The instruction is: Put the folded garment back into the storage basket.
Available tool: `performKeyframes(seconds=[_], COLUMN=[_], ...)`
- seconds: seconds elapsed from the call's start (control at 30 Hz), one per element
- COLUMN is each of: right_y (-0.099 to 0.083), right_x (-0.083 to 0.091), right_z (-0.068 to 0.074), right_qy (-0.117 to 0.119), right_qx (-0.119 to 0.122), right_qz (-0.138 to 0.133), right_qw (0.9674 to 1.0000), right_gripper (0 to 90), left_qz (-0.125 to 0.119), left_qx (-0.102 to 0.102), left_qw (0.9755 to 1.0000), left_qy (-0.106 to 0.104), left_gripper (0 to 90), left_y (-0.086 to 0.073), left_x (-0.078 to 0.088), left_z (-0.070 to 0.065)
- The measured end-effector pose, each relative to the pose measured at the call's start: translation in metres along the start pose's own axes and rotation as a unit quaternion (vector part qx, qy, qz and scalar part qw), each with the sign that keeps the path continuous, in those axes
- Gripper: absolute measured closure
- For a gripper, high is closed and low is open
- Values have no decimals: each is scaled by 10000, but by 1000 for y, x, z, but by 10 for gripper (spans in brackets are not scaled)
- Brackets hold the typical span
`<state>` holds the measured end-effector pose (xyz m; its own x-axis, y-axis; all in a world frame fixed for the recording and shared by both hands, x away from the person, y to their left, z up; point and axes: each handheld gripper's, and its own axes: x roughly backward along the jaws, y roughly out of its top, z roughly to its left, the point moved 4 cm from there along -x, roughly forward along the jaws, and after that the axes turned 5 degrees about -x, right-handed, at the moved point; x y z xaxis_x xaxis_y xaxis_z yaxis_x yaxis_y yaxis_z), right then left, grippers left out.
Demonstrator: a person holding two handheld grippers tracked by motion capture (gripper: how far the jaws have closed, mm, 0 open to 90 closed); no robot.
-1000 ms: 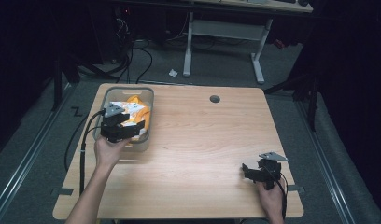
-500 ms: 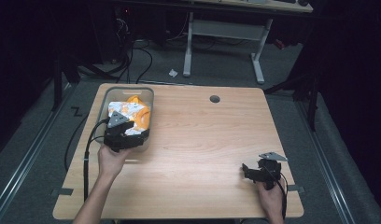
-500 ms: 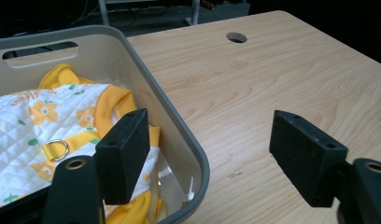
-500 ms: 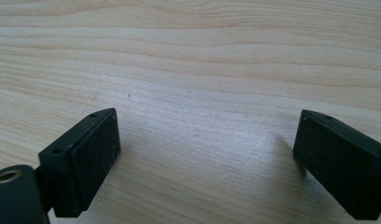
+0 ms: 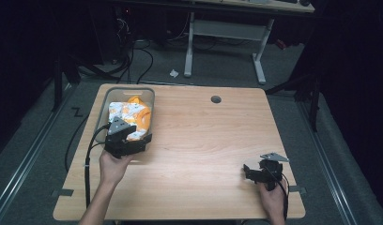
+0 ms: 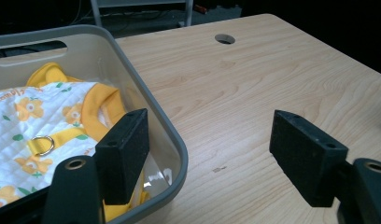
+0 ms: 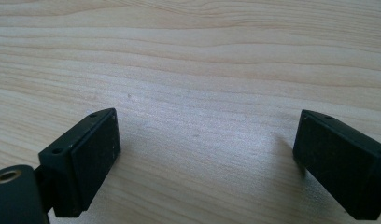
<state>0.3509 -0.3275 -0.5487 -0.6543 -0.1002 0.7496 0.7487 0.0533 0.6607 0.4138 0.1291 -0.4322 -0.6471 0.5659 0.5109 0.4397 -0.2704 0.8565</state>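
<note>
My left gripper [image 5: 126, 140] has pulled back toward me along the grey plastic bin [image 6: 146, 100]; now its wide-apart jaws straddle the bin's smooth rounded rim, one inside, one over the table [image 5: 203, 140], gripping nothing. In the bin lies a quilted white garment [image 6: 34, 121] with yellow flowers, orange trim and a metal ring. My right gripper [image 7: 205, 154] rests released over bare pale wood grain.

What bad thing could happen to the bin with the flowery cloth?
The left gripper is open astride the bin wall, one jaw inside, one outside. Pulling sideways might drag or tip the bin. The inside jaw sits by the cloth, so it might snag its yellow strap and ring.
</note>
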Motion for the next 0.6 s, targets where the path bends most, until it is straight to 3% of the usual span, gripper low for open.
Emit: performKeyframes(seconds=[0.5,0.6], right_y=[0,0], right_x=[0,0], right_z=[0,0], right_qy=[0,0], right_qx=[0,-1], right_qz=[0,1], right_qw=[10000,10000], right_gripper=[74,74], left_qz=[-41,-74], left_qx=[-34,35], left_qw=[10000,9998], left_qy=[-57,-186], left_gripper=[287,287], left_y=[-4,-5], left_x=[1,2], left_z=[-11,-13])
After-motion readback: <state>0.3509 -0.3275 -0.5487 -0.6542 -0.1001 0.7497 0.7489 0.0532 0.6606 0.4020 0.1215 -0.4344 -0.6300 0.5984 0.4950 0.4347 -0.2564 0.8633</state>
